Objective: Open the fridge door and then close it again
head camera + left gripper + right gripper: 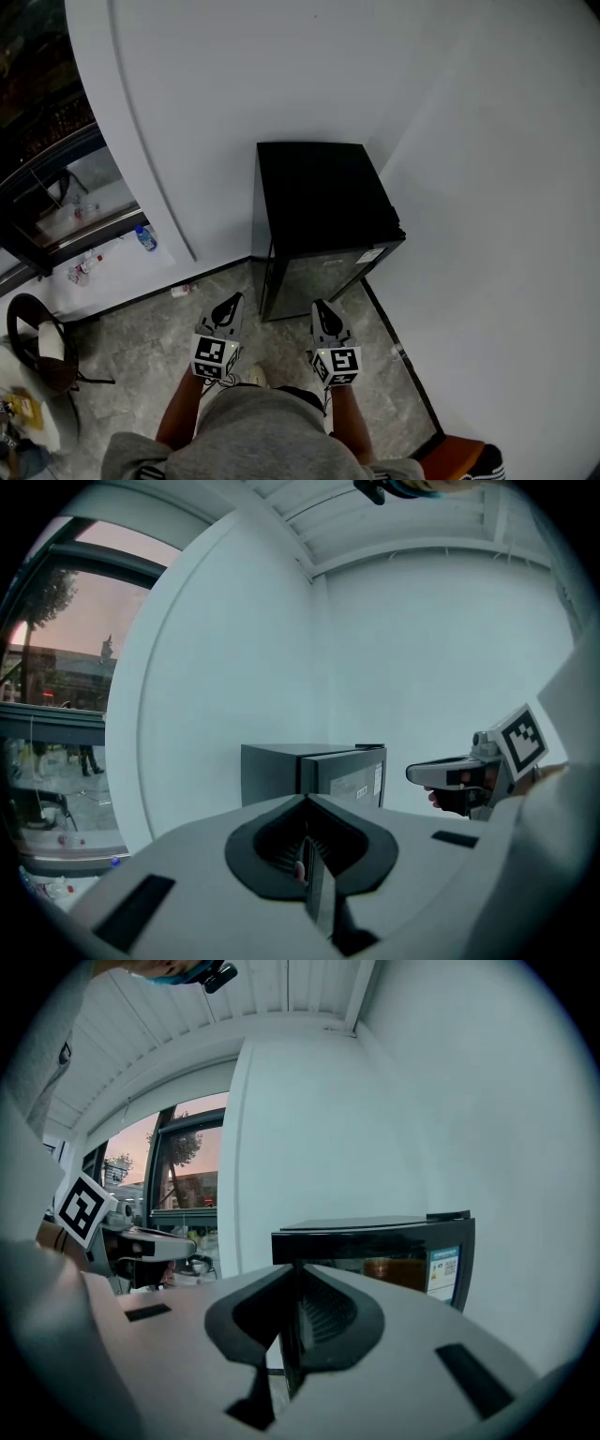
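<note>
A small black fridge (pixel 319 202) stands on the floor in the corner of two white walls, and its glass door looks closed. The fridge (pixel 319 775) shows ahead in the left gripper view, and the fridge (pixel 375 1251) fills the middle of the right gripper view. My left gripper (pixel 232 302) hovers just short of the door's left side, shut and empty. My right gripper (pixel 319 305) hangs beside it, in front of the door's middle, with its tips together and nothing between them. Neither one touches the fridge.
A white wall (pixel 506 234) runs close along the fridge's right side. To the left, a blue-capped bottle (pixel 145 237) and a small bottle (pixel 183 291) lie on the floor below a window (pixel 56 187). A dark chair (pixel 42 342) stands at the far left.
</note>
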Demonstrator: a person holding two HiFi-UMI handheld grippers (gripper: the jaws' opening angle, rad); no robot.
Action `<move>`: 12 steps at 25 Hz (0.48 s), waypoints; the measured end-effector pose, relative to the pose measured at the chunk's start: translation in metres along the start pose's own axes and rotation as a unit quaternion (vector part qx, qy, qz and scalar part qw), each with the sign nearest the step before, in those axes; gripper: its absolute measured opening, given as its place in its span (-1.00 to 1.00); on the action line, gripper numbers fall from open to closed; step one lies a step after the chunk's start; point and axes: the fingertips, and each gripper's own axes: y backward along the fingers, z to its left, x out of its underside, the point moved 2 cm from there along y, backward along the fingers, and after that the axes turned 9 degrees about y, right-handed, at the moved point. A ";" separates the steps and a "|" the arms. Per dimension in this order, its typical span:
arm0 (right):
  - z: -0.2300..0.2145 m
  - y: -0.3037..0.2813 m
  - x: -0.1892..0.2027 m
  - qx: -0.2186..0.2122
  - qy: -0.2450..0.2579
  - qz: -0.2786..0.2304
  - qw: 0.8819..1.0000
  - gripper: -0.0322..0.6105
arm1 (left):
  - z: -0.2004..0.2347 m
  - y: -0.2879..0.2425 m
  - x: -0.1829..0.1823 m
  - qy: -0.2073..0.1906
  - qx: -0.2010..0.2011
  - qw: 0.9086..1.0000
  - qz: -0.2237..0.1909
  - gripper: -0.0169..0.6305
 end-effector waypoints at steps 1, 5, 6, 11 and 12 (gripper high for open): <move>0.000 0.000 0.000 0.000 0.001 0.000 1.000 -0.76 | 0.000 0.000 0.000 0.000 0.000 1.000 0.000 -0.93; -0.001 0.001 0.000 0.000 0.003 0.003 1.000 -0.76 | -0.002 -0.001 -0.001 0.000 0.001 1.000 0.001 -0.93; -0.002 0.001 0.001 0.000 0.004 0.004 1.000 -0.76 | -0.003 -0.002 0.000 -0.001 0.001 1.000 0.002 -0.93; -0.004 0.002 0.002 0.002 0.004 0.005 1.000 -0.76 | -0.005 -0.003 0.001 0.000 0.001 1.000 0.003 -0.93; -0.004 0.002 0.002 0.001 0.004 0.005 1.000 -0.76 | -0.005 -0.003 0.000 0.000 0.001 1.000 0.003 -0.93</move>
